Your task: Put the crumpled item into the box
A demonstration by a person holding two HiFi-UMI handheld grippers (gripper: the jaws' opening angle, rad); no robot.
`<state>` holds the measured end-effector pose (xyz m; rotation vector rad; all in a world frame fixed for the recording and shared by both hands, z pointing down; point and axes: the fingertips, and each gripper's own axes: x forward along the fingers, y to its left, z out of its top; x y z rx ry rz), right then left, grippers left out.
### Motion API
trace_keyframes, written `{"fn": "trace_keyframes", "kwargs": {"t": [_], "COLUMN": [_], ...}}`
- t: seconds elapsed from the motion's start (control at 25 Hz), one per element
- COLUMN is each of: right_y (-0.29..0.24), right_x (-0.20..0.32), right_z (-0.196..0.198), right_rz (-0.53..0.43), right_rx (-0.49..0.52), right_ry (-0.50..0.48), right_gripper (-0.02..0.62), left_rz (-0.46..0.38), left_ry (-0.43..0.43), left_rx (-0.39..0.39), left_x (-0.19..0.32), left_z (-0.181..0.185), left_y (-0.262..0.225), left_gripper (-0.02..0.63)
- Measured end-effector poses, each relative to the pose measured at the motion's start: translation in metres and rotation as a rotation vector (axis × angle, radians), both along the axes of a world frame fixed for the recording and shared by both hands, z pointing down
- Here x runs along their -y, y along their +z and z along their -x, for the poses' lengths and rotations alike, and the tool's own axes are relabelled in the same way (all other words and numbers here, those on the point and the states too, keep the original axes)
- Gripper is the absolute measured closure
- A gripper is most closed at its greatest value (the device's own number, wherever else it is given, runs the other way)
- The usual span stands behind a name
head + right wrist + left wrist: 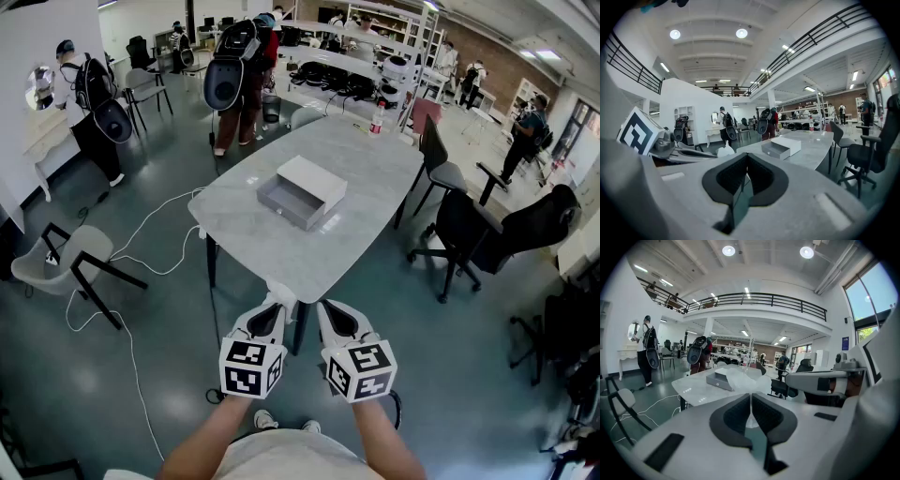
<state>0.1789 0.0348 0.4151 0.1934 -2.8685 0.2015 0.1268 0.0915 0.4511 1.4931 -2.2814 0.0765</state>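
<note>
Head view: left gripper [273, 305] pinches the crumpled item [278, 290] shut at the near edge of the counter [375, 178], the open box [302, 191] lies straight ahead mid-counter, and the right gripper [326, 309] sits alongside, closed and empty.

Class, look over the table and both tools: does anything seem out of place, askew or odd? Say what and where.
The box sits on the table with its grey drawer slid partly out. The crumpled item is off the table, pinched in the left tool. Nothing looks spilled or damaged.
</note>
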Motion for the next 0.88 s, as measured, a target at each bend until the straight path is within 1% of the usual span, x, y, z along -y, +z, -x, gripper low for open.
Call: {"fn": "trace_keyframes", "kwargs": {"t": [0.32, 0.6, 0.88], "right_y": [0.002, 0.005, 0.010], "right_x": [-0.021, -0.042, -0.046], "right_z": [0.034, 0.065, 0.087], "right_rz": [-0.009, -0.004, -0.006], "right_rx": [-0.019, -0.015, -0.026], "right_ry": [0.004, 0.000, -0.012], "right_gripper": [0.591, 0.591, 0.591], "left_rz": [-0.011, -0.011, -0.018], "left_ry": [0.013, 0.023, 0.021], "left_rx": [-0.011, -0.005, -0.008], "left_x": [-0.016, -0.032, -0.035], "left_z": [0.035, 0.065, 0.085], "left_y": [0.002, 0.004, 0.008], "left_gripper": [0.588, 0.588, 0.588]}}
